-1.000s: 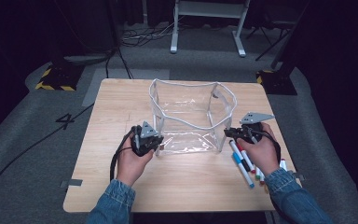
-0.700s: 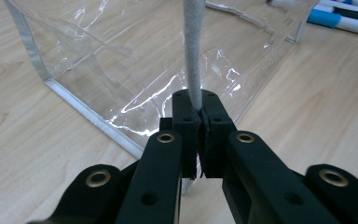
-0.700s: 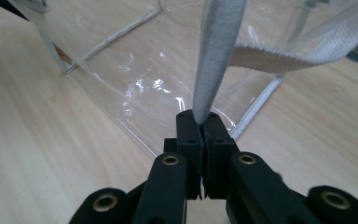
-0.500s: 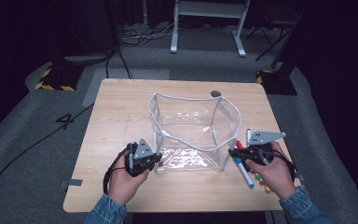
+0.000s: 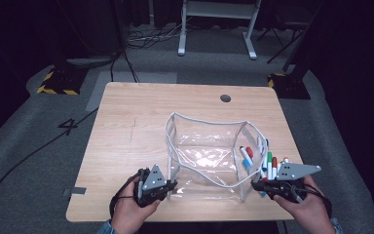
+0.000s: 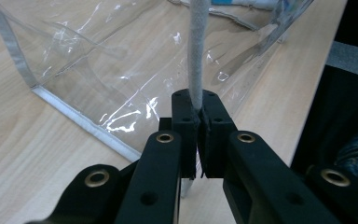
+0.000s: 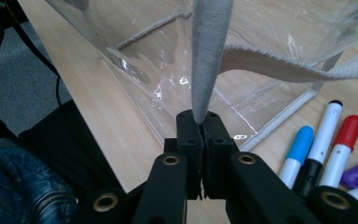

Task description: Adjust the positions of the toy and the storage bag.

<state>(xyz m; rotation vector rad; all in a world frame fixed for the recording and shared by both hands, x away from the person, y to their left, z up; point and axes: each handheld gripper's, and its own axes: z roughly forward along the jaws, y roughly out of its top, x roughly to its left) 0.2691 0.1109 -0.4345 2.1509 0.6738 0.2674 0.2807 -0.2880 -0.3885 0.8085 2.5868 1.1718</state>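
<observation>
A clear plastic bag [image 5: 205, 156] with white fabric trim stands open near the table's front edge. My left gripper [image 5: 171, 185] is shut on the bag's white rim strap [image 6: 196, 51] at its front left corner. At the front right corner, my right gripper [image 5: 256, 185] is shut on the white strap [image 7: 209, 51] too. Several markers [image 5: 269, 163] with red, blue, green and purple caps lie on the table just right of the bag, beside my right gripper [image 7: 200, 122]. The bag's clear wall [image 6: 121, 60] rises just beyond my left gripper [image 6: 198, 112].
The wooden table [image 5: 136, 126] has a round cable hole [image 5: 225, 98] near its far edge. Grey floor with cables and a white stand's legs [image 5: 216, 29] lies beyond. The table's front edge runs close under both hands.
Both grippers have pulled the bag toward the table's front edge. The markers now lie beside the bag's right wall rather than in front of it.
</observation>
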